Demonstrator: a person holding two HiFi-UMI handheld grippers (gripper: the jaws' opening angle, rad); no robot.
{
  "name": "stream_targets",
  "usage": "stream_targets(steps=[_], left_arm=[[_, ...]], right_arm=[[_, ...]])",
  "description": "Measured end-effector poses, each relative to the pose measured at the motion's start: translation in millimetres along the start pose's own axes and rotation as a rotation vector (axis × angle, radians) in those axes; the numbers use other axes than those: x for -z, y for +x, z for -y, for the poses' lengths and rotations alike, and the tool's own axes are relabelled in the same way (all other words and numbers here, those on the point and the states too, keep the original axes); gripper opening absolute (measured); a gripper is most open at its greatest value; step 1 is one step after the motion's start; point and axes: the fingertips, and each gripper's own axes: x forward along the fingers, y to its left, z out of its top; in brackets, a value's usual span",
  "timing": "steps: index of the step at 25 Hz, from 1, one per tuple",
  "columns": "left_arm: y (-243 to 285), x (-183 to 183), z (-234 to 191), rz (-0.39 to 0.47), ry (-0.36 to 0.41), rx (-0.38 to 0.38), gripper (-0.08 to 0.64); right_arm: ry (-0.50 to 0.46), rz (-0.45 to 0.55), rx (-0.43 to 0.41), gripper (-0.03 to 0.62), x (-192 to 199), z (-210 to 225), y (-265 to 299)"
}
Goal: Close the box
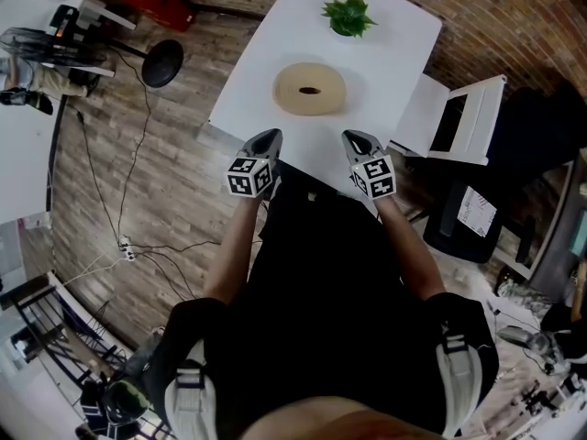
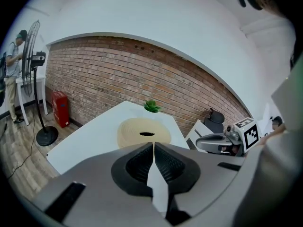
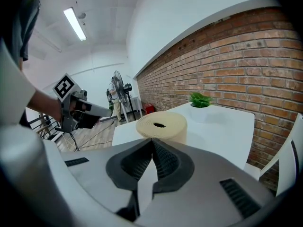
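The left gripper [image 1: 271, 137] and right gripper [image 1: 354, 138] had jaws pressed together, empty; the round beige box [image 1: 309, 89] lay just ahead of them.

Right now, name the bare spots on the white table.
On the white table, bare strips lie left and right of the round beige box, and a band between it and the near edge, by the left gripper and right gripper. Tightest: between box and small green potted plant.
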Motion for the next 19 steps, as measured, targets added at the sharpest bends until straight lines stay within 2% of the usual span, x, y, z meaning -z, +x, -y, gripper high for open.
stream_targets(steps=[19], left_arm=[[-14, -3, -1, 0.008, 0.011, -0.023, 0.029]], right_arm=[[0.014, 0.011, -0.008, -0.002, 1, -2, 3]])
